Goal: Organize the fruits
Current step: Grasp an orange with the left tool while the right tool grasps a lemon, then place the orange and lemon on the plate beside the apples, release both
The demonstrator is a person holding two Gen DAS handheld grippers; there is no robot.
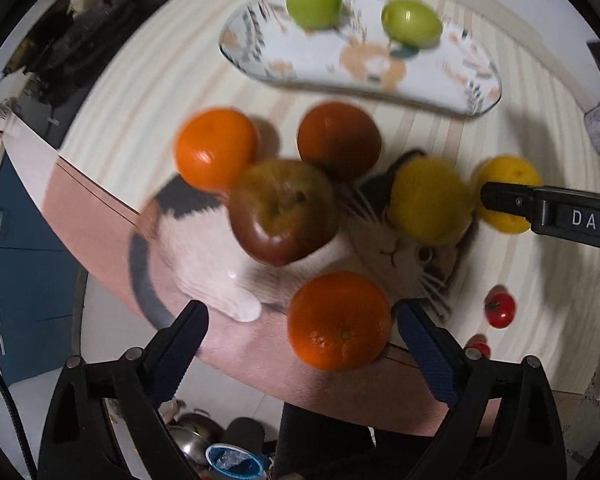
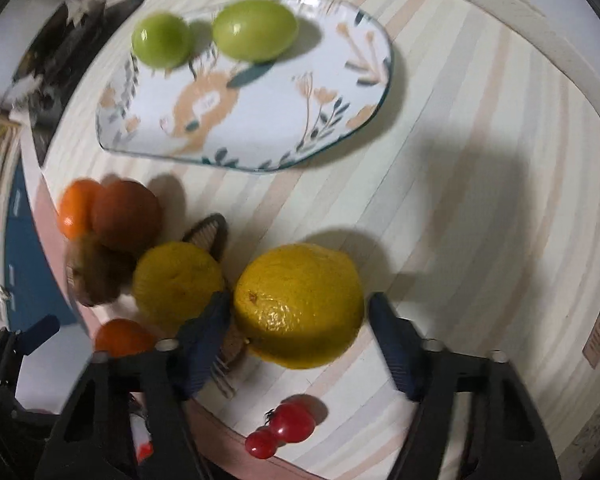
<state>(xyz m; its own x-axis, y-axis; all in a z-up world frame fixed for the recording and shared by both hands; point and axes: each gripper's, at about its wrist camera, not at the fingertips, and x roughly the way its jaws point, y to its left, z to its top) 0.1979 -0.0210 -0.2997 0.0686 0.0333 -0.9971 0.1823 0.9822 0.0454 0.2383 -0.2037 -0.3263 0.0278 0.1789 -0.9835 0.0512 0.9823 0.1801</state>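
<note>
Left fingers [image 1: 424, 344] spread wide around an orange [image 1: 339, 321] on the striped surface [image 1: 532, 280], not touching. Right fingers [image 2: 210, 328] partly open, flanking a yellow citrus [image 2: 299, 305]; contact unclear.

L wrist cam: looks straight down, close, onto fruit near of oval plate [image 1: 440, 92]. R wrist cam: same, close. Shared: plate [image 2: 340, 80], green fruits, oranges.

Striped pale cloth [image 2: 480, 208] covers the table; blue cabinet [image 1: 24, 264] stands beside it on pale floor
</note>
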